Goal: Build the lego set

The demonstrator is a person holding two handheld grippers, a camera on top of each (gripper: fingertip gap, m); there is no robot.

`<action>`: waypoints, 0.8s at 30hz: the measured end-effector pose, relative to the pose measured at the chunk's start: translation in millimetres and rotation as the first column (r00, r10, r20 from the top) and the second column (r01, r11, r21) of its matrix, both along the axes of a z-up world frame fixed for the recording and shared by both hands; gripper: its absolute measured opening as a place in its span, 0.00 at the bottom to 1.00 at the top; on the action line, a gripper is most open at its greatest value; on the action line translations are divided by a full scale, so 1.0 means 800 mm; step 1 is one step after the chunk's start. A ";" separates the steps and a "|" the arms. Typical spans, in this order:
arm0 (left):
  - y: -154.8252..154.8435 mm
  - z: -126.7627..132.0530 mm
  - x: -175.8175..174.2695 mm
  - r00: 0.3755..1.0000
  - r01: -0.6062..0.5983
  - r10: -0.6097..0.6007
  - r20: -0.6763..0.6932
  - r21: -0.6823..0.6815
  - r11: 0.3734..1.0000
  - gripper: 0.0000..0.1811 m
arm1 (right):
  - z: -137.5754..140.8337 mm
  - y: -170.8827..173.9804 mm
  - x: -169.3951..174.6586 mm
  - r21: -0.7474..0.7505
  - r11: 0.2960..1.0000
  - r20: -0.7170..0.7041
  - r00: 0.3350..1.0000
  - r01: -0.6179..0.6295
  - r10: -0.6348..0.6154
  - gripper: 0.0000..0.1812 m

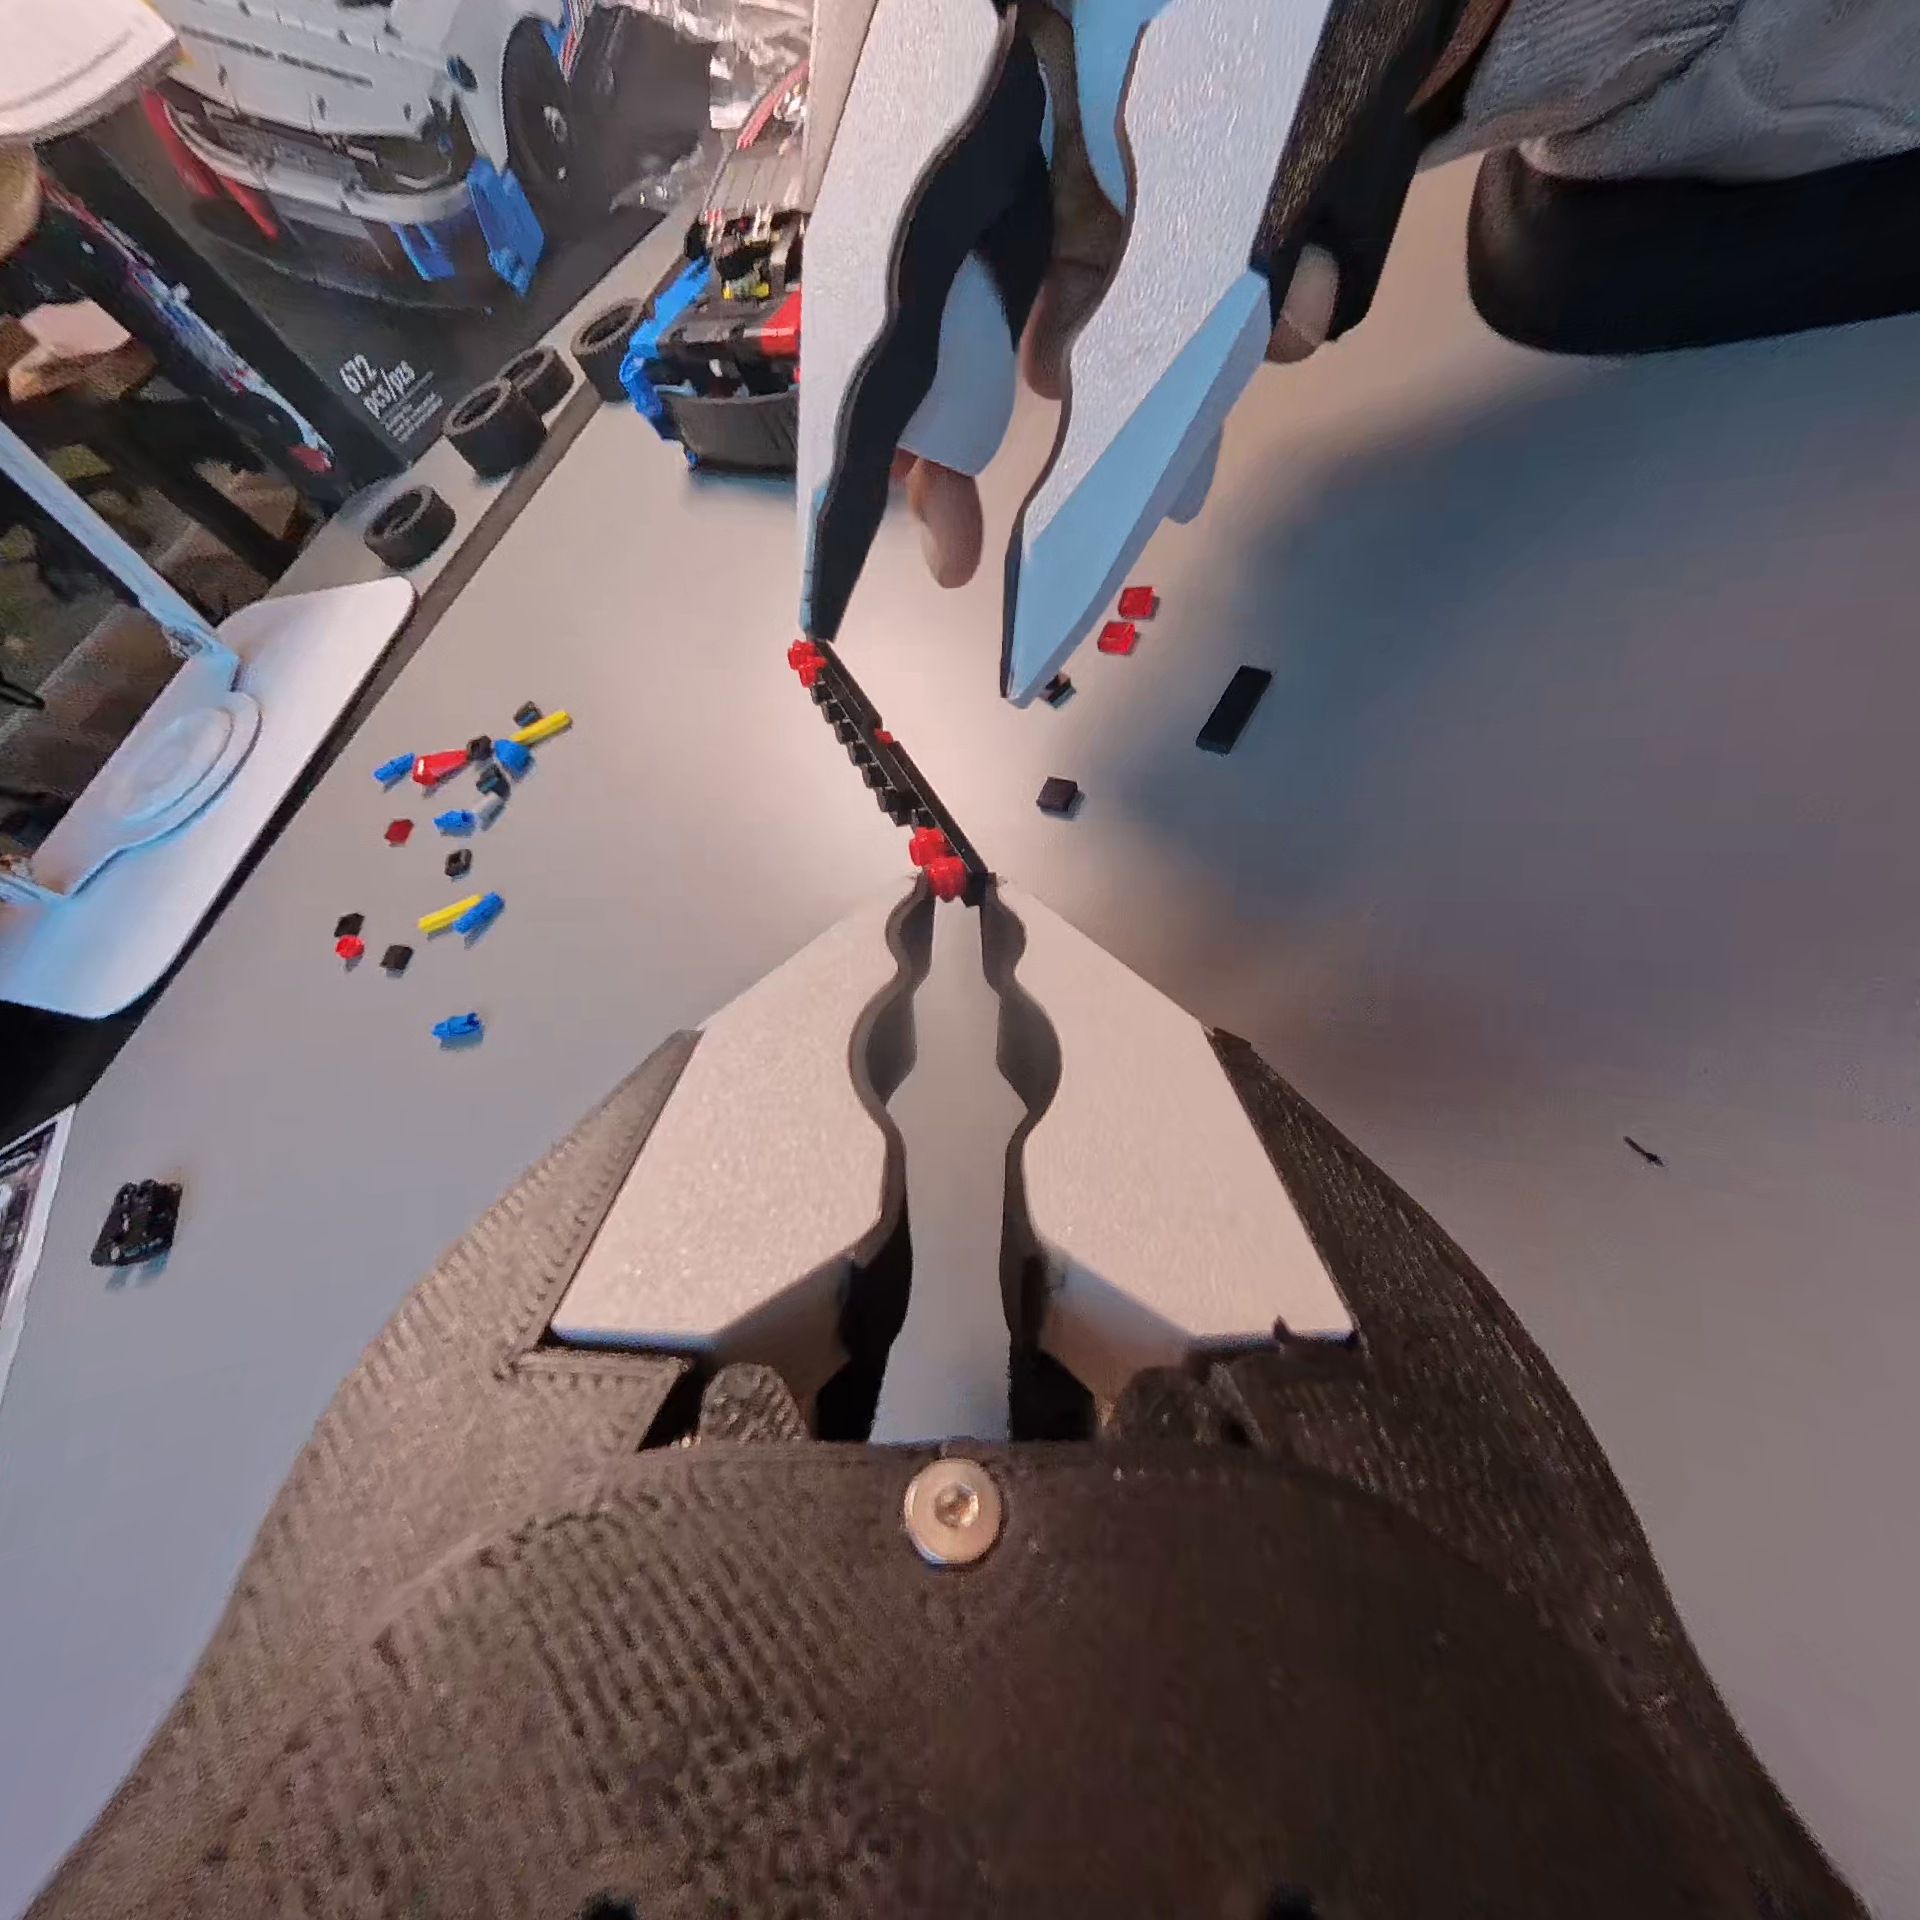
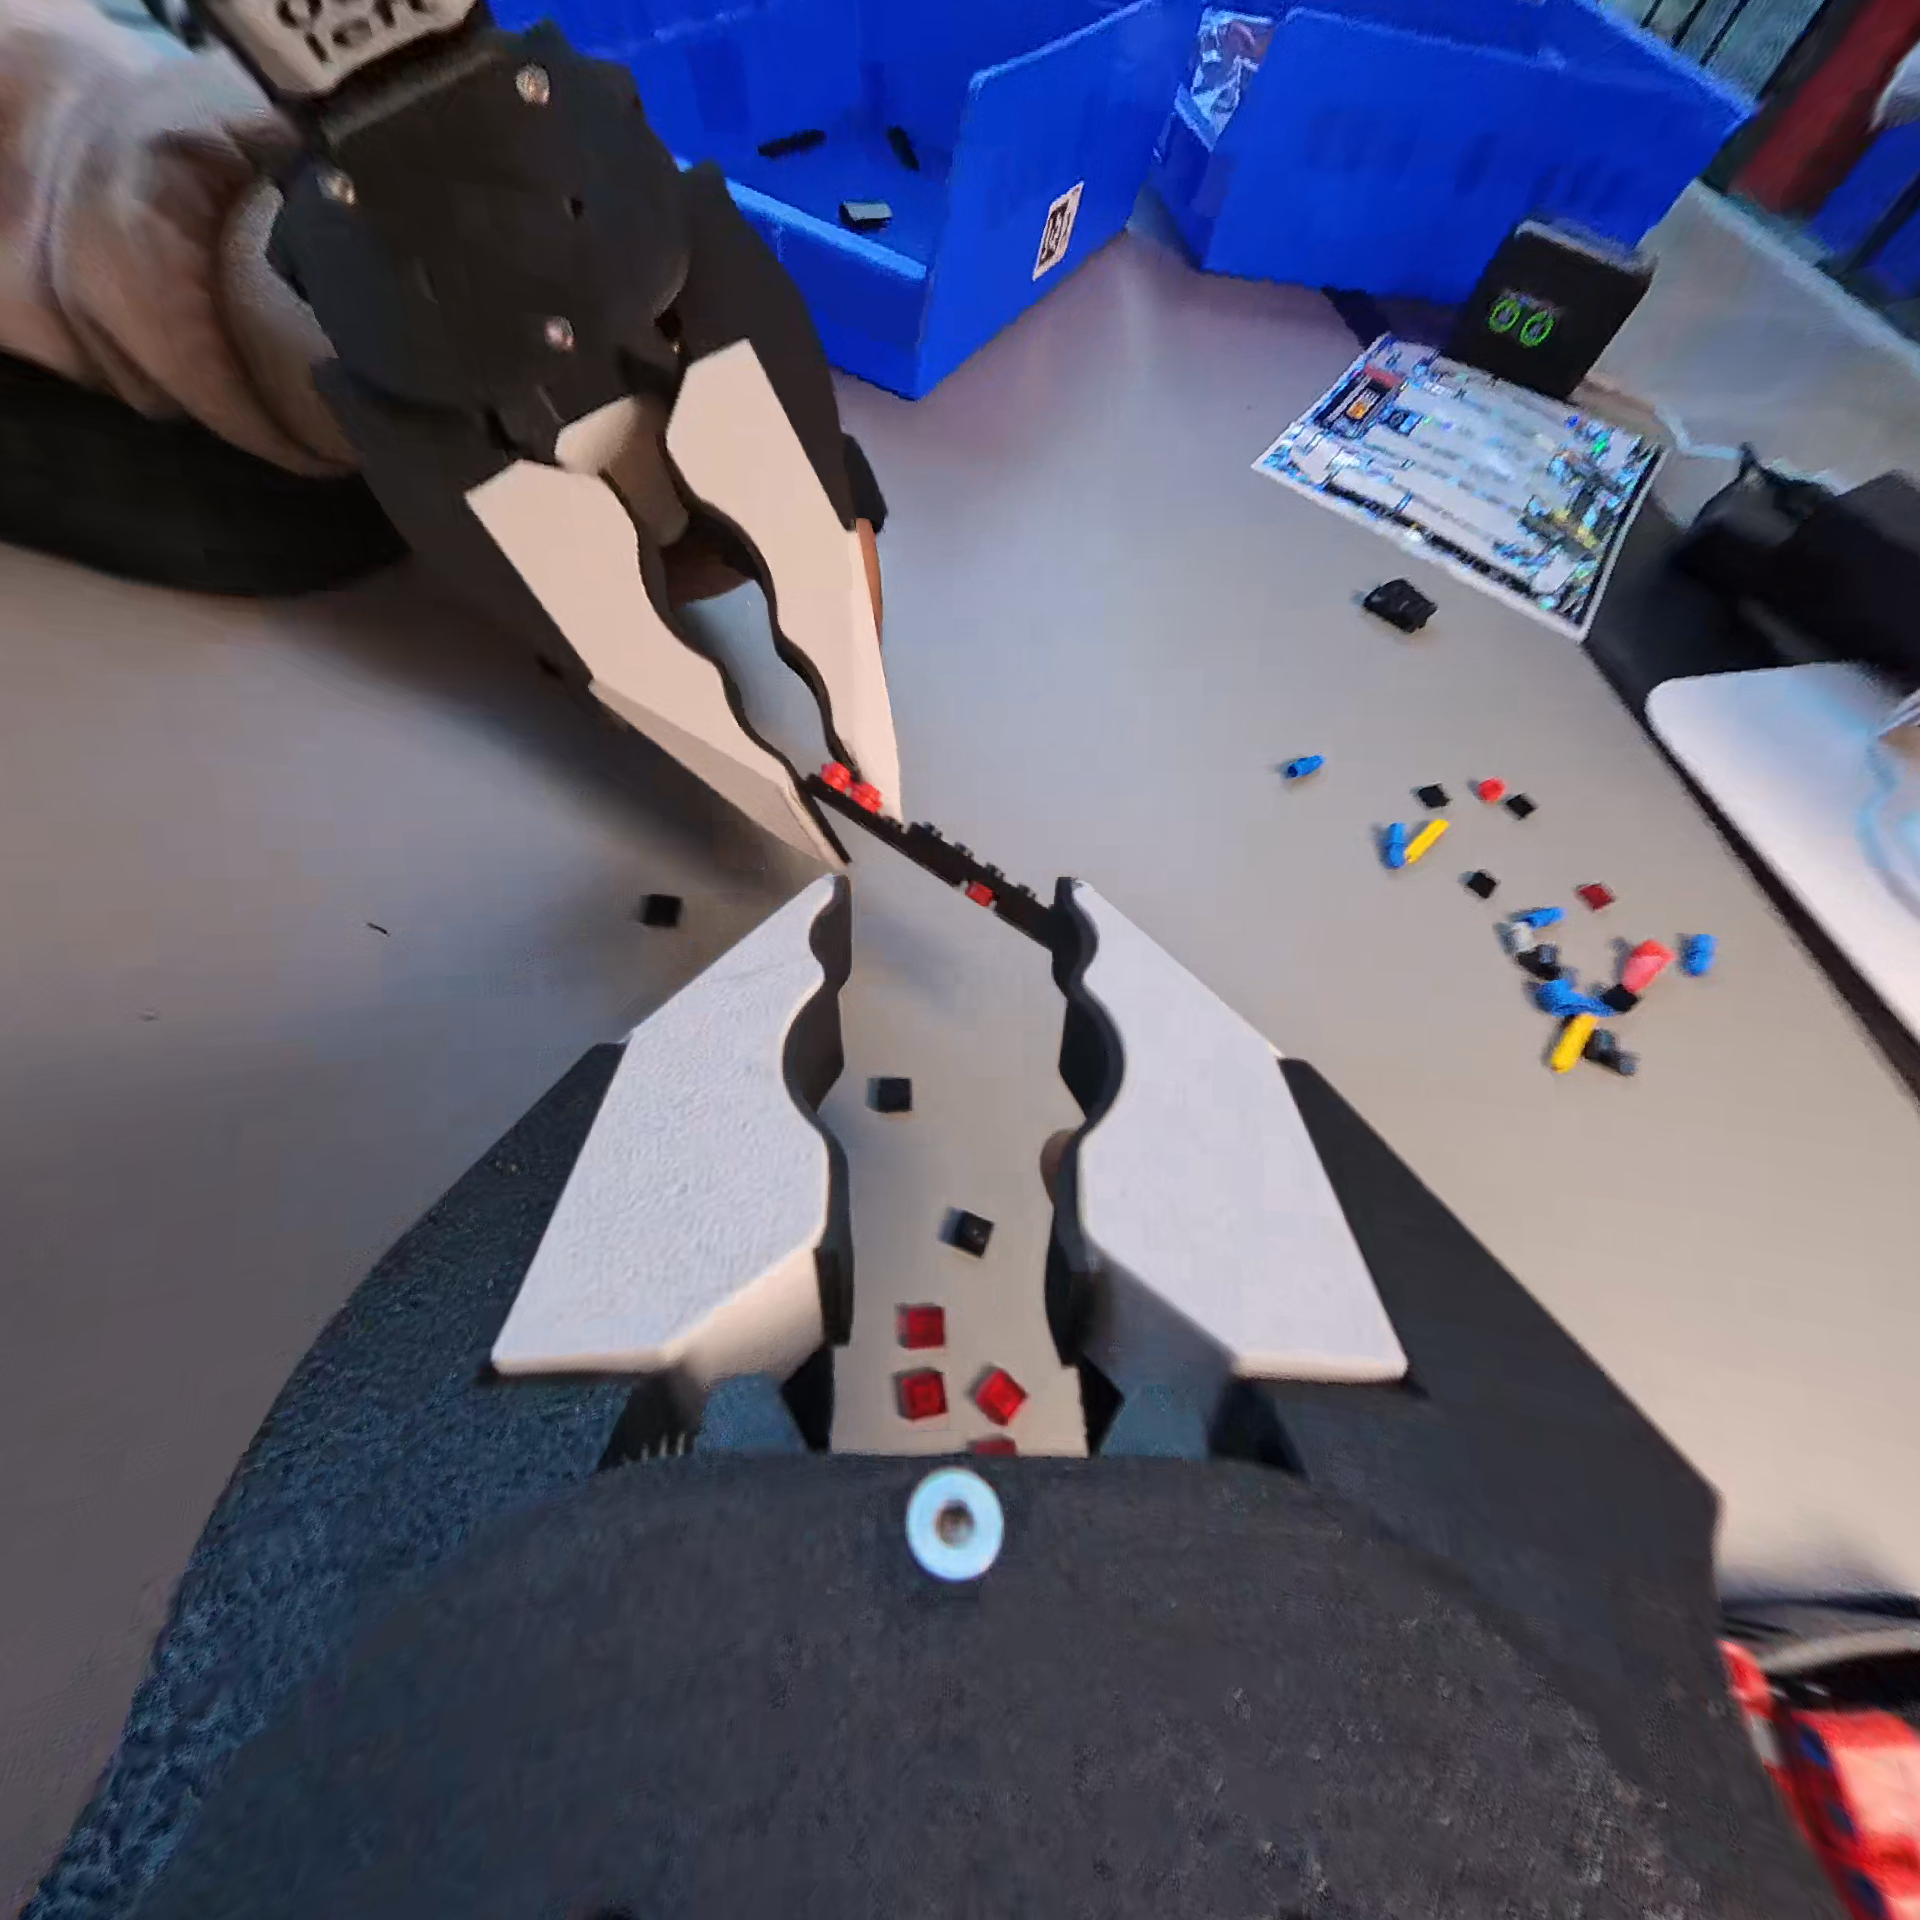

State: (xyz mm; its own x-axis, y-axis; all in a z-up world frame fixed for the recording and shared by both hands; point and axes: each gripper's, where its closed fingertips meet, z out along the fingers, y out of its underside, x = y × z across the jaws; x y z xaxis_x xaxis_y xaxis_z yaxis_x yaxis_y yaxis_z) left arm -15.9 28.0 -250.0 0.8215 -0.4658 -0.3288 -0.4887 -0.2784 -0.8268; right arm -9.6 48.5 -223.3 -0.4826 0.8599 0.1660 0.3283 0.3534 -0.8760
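The left gripper [image 1: 951, 902] is closed on the near end of a long thin black plastic lego plate [image 1: 894, 769], and lifts it above the grey table [image 1: 1455, 935]. The right gripper [image 2: 951, 914] has its jaws apart; only one of its fingertips [image 2: 1070, 914] touches the far end of the same plate, so it supports this end but does not pinch it.

The plate runs between the two grippers, from one tip to the other, and this is its long axis. It is turned on its edge, so the studs point to the side and not up. Small red lego pieces [image 1: 935, 862] sit at the left gripper's end, more red pieces [image 1: 805, 660] at the other end, and one red piece [image 1: 883, 738] near the middle.

I judge the build is partly done. A half-built black, blue and red lego car body [image 1: 727, 353] stands far back on the table, with loose black rubber tyres [image 1: 499, 421] beside it. A scatter of small blue, yellow, red and black pieces [image 1: 468, 821] lies unused, as do some flat red tiles [image 2: 935, 1371] and small black tiles [image 2: 966, 1231] under the right gripper. So the strip probably needs more tiles, and then it must join the car.
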 end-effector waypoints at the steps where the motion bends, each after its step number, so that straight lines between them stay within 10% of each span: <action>1: -0.002 0.006 0.002 1.000 0.024 -0.024 0.010 0.024 0.999 0.04 | 0.003 0.004 0.002 0.055 0.999 -0.032 0.999 -0.003 0.005 0.21; 8: -0.030 0.039 0.026 0.971 0.210 -0.224 0.088 0.144 0.967 0.03 | 0.029 0.003 0.023 0.018 0.995 -0.110 0.989 -0.094 0.095 0.32; 18: -0.039 0.047 0.022 0.933 0.233 -0.260 0.248 0.133 0.963 0.04 | 0.033 -0.017 0.030 -0.015 0.986 -0.136 0.977 -0.169 0.165 0.07; 24: -0.036 0.056 0.009 0.706 0.236 -0.138 0.695 -0.047 0.971 0.20 | 0.039 -0.028 0.023 0.078 0.985 -0.219 0.961 -0.153 0.166 0.03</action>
